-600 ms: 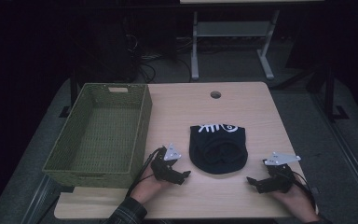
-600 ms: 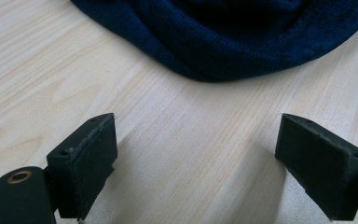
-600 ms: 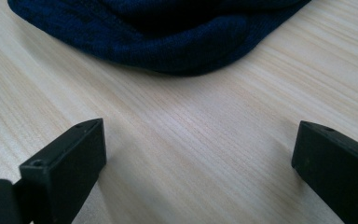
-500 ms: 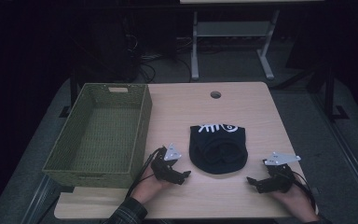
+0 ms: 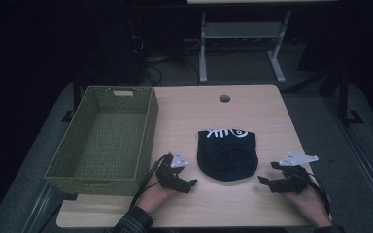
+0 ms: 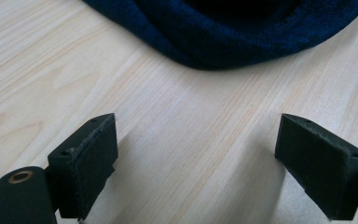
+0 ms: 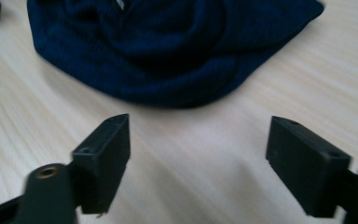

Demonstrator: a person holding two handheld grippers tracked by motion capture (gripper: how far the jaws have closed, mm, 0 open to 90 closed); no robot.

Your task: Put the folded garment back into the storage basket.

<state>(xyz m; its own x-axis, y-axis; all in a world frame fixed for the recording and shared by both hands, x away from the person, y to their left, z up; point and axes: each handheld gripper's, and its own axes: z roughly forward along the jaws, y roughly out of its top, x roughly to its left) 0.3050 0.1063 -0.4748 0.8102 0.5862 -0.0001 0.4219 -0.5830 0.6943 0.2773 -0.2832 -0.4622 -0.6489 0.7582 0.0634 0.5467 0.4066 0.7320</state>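
From the high view, a dark knit hat (image 5: 227, 156) with a white pattern on its far side lies flat on the pale wooden worktop (image 5: 252, 114), toward the near half and a little right of centre. The left tongs (image 5: 190, 184) rest on the worktop just beside the hat's near-left edge, pointing toward it, and the right tongs (image 5: 263, 181) sit near its near-right edge, also aimed inward; the hat lies between the two, touched by neither. A hand (image 5: 156, 196) in a patterned sleeve holds the left tool, and another hand (image 5: 307, 201) holds the right one. A woven green basket (image 5: 104, 141) stands at the worktop's left side, apart from the hat.

In the left gripper view, the left tongs (image 6: 196, 154) stand wide apart with only bare wood between the black jaws. The hat's (image 6: 223, 32) ribbed navy edge curves across the top, ahead of the jaws and clear of them.

In the right gripper view, the right tongs (image 7: 198, 154) are likewise spread wide over bare wood. The hat (image 7: 168, 46) lies rumpled just ahead, near but not touching.
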